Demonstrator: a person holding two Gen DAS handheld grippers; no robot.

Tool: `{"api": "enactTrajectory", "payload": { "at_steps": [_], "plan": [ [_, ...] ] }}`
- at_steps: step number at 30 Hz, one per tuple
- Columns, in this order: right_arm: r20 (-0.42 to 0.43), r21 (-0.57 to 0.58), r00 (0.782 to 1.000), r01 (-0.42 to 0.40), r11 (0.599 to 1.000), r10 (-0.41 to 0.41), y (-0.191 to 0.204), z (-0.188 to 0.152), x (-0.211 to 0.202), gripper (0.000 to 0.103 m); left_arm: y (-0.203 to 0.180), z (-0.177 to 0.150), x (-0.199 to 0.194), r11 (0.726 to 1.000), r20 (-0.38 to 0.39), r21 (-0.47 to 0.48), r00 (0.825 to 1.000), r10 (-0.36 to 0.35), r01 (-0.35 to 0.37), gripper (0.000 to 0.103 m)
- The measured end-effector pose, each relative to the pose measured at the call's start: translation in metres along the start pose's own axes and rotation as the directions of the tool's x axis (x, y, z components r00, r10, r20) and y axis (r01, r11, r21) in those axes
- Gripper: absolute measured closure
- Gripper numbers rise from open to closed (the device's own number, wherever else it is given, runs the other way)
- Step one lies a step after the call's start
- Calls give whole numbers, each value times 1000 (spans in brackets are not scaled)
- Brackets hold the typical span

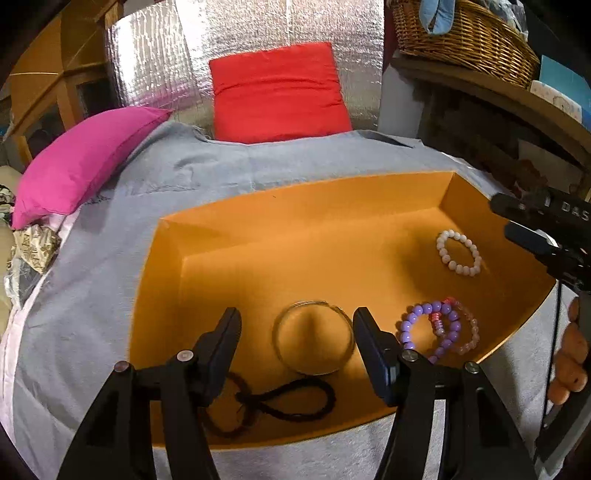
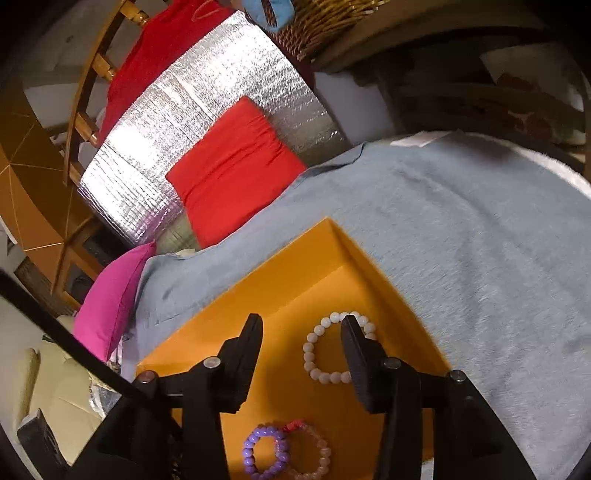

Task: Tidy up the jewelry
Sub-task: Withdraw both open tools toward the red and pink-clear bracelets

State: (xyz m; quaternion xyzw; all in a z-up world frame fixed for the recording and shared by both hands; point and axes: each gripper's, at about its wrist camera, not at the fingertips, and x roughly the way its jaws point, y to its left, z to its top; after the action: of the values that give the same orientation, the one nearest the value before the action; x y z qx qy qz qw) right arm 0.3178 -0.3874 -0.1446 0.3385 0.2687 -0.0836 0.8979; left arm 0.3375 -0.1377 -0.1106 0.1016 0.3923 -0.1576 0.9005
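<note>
An orange tray point(image 1: 306, 206) lies on a grey cloth. In it are a thin metal bangle point(image 1: 313, 336), a dark corded bracelet point(image 1: 288, 400), a purple bead bracelet point(image 1: 430, 330) overlapping a pink one point(image 1: 467, 332), and a white bead bracelet point(image 1: 459, 252). My left gripper point(image 1: 295, 325) is open and empty, its fingers either side of the bangle, above it. My right gripper point(image 2: 301, 332) is open and empty over the tray point(image 2: 295, 280), its right finger over the white bead bracelet point(image 2: 334, 347). The purple bracelet point(image 2: 265, 452) and pink bracelet point(image 2: 308, 448) lie below it.
A red cushion point(image 1: 277, 92) and a pink cushion point(image 1: 81, 162) sit at the back of the grey cloth point(image 1: 92, 295) against a silver foil panel point(image 1: 166, 48). A wicker basket point(image 1: 461, 33) stands on a shelf at right. A wooden chair point(image 2: 85, 110) stands behind.
</note>
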Motion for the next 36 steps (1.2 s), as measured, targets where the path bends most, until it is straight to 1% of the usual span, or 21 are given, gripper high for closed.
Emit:
{"api": "enactTrajectory", "payload": {
  "at_steps": [6, 9, 11, 13, 15, 19, 20, 21, 25, 28, 32, 34, 36],
  "plan": [
    [8, -27, 1000, 11, 1000, -11, 3, 1, -27, 56, 21, -7, -21, 995, 11, -28, 995, 98, -98, 37],
    [7, -77, 1000, 19, 997, -19, 12, -5, -41, 56, 35, -13, -31, 990, 17, -45, 990, 138, -137, 36],
    [6, -123, 1000, 31, 992, -31, 18, -12, -50, 56, 46, -22, -37, 983, 13, -57, 985, 174, -173, 35],
    [-2, -145, 999, 32, 989, -32, 23, -18, -56, 56, 56, -32, -41, 976, 1, -68, 978, 207, -206, 35],
    [-12, -145, 1000, 23, 989, -25, 24, -22, -61, 56, 65, -42, -46, 972, -11, -72, 975, 224, -224, 35],
    [-31, -125, 999, 13, 992, -17, 24, -33, -73, 55, 74, -60, -58, 969, -13, -70, 971, 238, -238, 35],
    [-38, -119, 999, 15, 993, -20, 23, -37, -75, 53, 76, -66, -61, 968, -20, -71, 971, 238, -239, 35],
    [-51, -113, 998, 17, 993, -23, 22, -41, -77, 51, 79, -73, -63, 969, -30, -73, 971, 236, -238, 35],
    [-135, -107, 990, 29, 994, -43, 18, -65, -81, 51, 84, -96, -72, 968, -80, -86, 970, 228, -235, 35],
    [-198, -108, 979, 34, 994, -55, 15, -86, -88, 51, 86, -110, -80, 968, -95, -99, 971, 220, -229, 35],
    [-274, -125, 960, 21, 992, -55, 14, -115, -95, 51, 85, -126, -86, 973, -114, -81, 972, 208, -217, 35],
    [-313, -144, 948, 12, 990, -57, 16, -129, -95, 51, 85, -130, -86, 974, -122, -69, 971, 204, -214, 35],
    [-353, -162, 935, -16, 987, -43, 22, -142, -91, 51, 87, -131, -87, 974, -119, -60, 971, 209, -217, 35]
  ]
}}
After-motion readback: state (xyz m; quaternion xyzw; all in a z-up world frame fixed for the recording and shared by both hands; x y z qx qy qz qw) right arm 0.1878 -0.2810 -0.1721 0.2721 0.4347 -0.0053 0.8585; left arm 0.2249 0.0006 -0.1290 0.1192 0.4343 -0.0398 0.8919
